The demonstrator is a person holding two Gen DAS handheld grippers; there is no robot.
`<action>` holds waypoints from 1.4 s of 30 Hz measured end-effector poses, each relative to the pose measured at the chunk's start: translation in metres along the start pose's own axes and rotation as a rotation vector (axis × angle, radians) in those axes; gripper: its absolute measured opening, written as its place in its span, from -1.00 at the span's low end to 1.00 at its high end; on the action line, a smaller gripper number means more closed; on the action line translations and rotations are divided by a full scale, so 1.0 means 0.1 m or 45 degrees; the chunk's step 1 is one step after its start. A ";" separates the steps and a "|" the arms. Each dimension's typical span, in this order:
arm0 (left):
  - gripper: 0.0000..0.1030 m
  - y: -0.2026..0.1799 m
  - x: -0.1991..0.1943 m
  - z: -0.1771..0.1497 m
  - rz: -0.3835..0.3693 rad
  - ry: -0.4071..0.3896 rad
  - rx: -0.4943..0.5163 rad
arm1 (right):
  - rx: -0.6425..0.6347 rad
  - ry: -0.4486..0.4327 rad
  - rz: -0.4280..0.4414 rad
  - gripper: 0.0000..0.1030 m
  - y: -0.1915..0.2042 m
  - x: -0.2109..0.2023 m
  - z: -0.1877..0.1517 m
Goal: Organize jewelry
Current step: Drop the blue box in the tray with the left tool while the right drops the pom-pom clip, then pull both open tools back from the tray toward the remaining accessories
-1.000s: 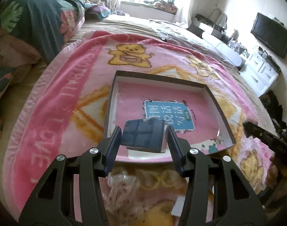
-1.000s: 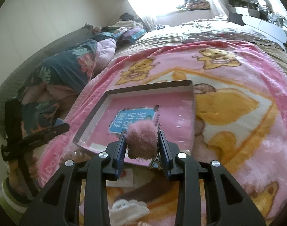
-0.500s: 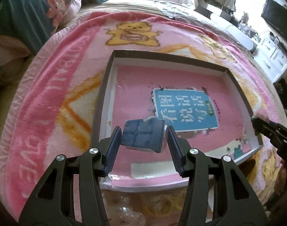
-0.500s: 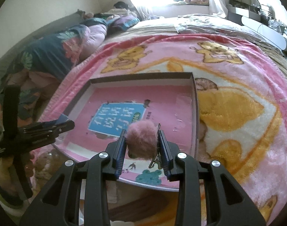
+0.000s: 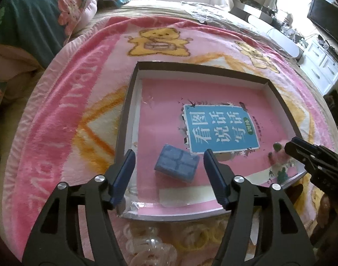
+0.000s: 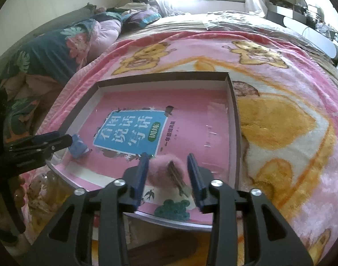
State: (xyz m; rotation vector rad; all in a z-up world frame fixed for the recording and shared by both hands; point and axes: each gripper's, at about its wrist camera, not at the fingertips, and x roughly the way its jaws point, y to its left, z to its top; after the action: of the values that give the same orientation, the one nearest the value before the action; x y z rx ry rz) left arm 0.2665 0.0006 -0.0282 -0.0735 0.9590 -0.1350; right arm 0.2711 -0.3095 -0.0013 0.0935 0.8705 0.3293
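Both grippers hang over the near end of a shallow cardboard tray, and we take them one view at a time.

From the left wrist camera, our left gripper (image 5: 167, 163) has its jaws opening, and the pads stand clear on either side of a small blue box (image 5: 177, 165). That box lies flat on the tray floor, between the fingers but touching neither one. It sits in the near left part of the tray (image 5: 124, 119), just near of the blue label on a pink book cover (image 5: 219, 130) that lines the tray floor. At the right edge of this view the tip of our right gripper (image 5: 297, 147) reaches in over the tray's near right corner, with a bit of pink fluff just left of it. The tray rests on a pink blanket (image 5: 64, 115) printed with yellow bears. Clear plastic bags (image 5: 151, 246) lie on the blanket near of the tray.

From the right wrist camera, our right gripper (image 6: 167, 169) also has its jaws opening. A pink fluffy pom-pom (image 6: 162, 170) with a thin metal piece across it lies between the blue pads. We see a gap on the right side, while the left pad is just beside the fluff. The pom-pom rests on the tray floor near its near edge. Far to the left, our left gripper (image 6: 64, 140) shows at the tray's left wall, with the blue box (image 6: 79, 147) just right of its tip.
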 end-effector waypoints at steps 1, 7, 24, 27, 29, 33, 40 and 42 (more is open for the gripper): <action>0.19 0.00 -0.02 0.01 -0.003 -0.004 -0.001 | 0.005 -0.008 -0.005 -0.08 -0.01 -0.02 0.00; 0.44 -0.03 -0.22 -0.02 -0.012 -0.046 -0.001 | 0.057 -0.093 -0.011 0.44 -0.12 -0.35 -0.05; 0.82 -0.07 -0.99 -0.19 -0.045 -0.165 -0.024 | 0.104 -0.290 -0.014 0.80 -0.20 -1.31 -0.25; 0.82 -0.08 -1.11 -0.24 -0.043 -0.184 -0.024 | 0.108 -0.305 -0.007 0.80 -0.20 -1.42 -0.32; 0.82 -0.08 -1.18 -0.29 -0.039 -0.197 -0.020 | 0.097 -0.308 -0.007 0.80 -0.18 -1.47 -0.36; 0.82 -0.09 -1.30 -0.39 -0.021 -0.217 -0.013 | 0.055 -0.323 -0.028 0.81 -0.10 -1.59 -0.46; 0.82 -0.02 -1.41 -0.56 -0.002 -0.225 -0.037 | -0.014 -0.327 -0.032 0.81 0.07 -1.70 -0.60; 0.82 0.00 -1.43 -0.61 0.000 -0.219 -0.043 | -0.033 -0.320 -0.019 0.81 0.12 -1.71 -0.64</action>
State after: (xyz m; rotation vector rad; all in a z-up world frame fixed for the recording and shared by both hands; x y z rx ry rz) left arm 0.1356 0.0215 0.0525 -0.1141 0.7897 -0.1108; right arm 0.1174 -0.3567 0.0861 0.1021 0.6176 0.3069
